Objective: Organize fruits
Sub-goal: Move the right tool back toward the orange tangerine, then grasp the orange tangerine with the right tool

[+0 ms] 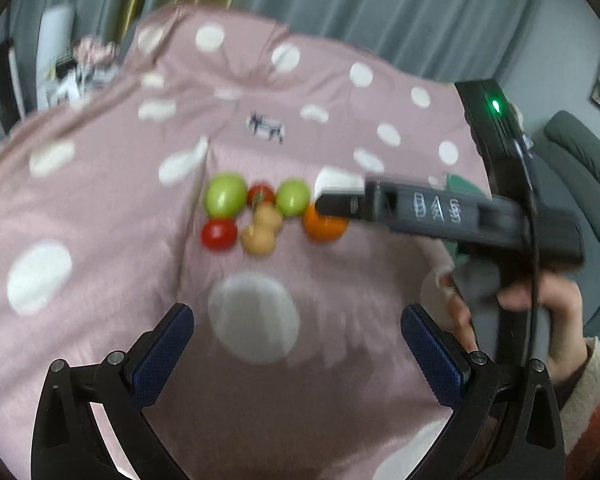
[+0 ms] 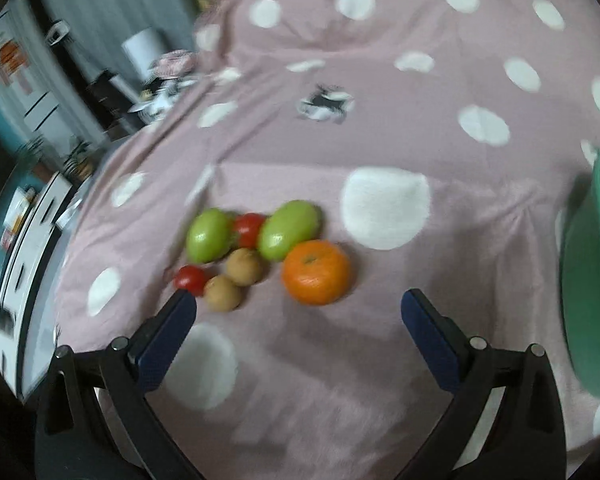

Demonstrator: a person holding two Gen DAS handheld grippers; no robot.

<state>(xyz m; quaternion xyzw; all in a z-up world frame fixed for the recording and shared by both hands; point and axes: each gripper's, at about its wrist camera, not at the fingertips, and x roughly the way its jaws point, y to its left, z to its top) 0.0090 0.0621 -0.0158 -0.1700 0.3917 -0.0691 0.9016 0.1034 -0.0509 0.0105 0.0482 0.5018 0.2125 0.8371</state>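
A cluster of fruit lies on a pink blanket with white dots (image 2: 380, 140): two green apples (image 2: 210, 240) (image 2: 288, 230), two red tomatoes (image 2: 249, 229) (image 2: 190, 279), two small brown fruits (image 2: 244, 266) (image 2: 222, 293) and an orange (image 2: 316, 272). My right gripper (image 2: 298, 312) is open and empty, just in front of the orange. In the left wrist view the same cluster (image 1: 260, 216) lies ahead, and the right gripper's body (image 1: 440, 212) partly covers the orange (image 1: 324, 226). My left gripper (image 1: 296, 324) is open and empty, short of the fruit.
A green container (image 2: 596, 280) stands at the right edge of the blanket. Shelves and clutter (image 2: 40, 184) line the left side. Grey curtains (image 1: 380, 8) hang behind, and a grey sofa (image 1: 580, 160) is at the right.
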